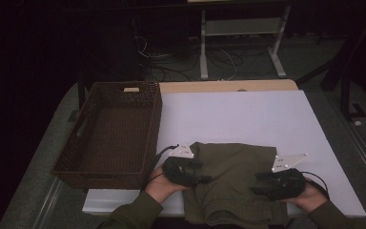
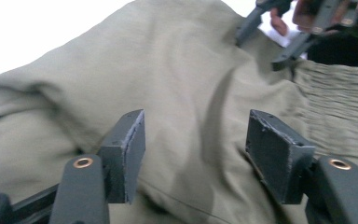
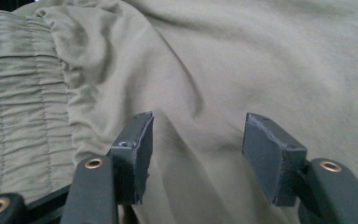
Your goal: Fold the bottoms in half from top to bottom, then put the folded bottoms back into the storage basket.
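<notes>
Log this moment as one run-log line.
left gripper open over olive garment | right gripper open over garment | wicker basket empty

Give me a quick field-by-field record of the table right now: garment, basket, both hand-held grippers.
garment: olive-green fabric garment, crumpled, at the near edge of the white table surface; gathered elastic band seen in the right gripper view
basket: dark brown woven rectangular basket, on the table's left, empty, apart from the garment
left hand-held gripper: jaws open, over the garment's left part, nothing between them
right hand-held gripper: jaws open, over the garment's right part, nothing gripped
hands: one on each gripper, sleeves at the bottom of the high view
</notes>
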`<state>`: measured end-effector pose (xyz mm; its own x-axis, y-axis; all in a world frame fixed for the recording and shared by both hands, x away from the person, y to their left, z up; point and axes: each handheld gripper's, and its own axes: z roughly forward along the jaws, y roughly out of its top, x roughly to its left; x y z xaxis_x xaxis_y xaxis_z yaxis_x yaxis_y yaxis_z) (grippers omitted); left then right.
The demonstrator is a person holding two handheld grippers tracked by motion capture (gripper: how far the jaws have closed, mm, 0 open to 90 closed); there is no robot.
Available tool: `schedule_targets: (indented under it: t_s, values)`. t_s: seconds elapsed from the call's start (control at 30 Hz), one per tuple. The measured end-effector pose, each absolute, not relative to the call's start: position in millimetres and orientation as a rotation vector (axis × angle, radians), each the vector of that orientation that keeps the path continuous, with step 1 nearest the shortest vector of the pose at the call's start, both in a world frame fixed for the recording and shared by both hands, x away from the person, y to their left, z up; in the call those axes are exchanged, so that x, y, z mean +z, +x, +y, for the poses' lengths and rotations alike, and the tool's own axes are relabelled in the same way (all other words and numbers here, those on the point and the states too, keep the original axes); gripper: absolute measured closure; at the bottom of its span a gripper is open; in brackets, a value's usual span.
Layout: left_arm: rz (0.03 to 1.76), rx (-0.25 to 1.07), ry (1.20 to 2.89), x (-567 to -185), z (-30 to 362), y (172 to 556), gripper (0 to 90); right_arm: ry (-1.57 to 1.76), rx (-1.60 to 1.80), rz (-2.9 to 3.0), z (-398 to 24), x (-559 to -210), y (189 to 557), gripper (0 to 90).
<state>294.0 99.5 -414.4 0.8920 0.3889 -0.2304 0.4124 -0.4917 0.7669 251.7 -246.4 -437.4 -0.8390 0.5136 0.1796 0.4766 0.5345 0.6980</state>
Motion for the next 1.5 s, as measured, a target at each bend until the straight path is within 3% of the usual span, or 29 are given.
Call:
schedule_targets:
  t_s: [0.53, 1.07, 1.2, 1.5]
  values:
    - [0.734, 0.184, 2.157, -407.2, 90.9, 333.8, 28.5, 0.887, 1.205, 2.686, -248.1, -438.9, 254.0, 38.7]
    - [0.85, 0.161, 2.289, -428.1, 75.3, 375.7, 24.9, 0.885, 1.209, 2.686, -248.3, -439.2, 256.2, 38.3]
    - [0.847, 0.135, 2.316, -433.8, 73.7, 378.3, 26.9, 0.89, 1.212, 2.686, -248.4, -439.6, 257.3, 38.3]
    - [0.82, 0.079, 2.344, -436.6, 72.4, 377.9, 42.3, 0.888, 1.212, 2.681, -248.7, -438.0, 257.2, 38.0]
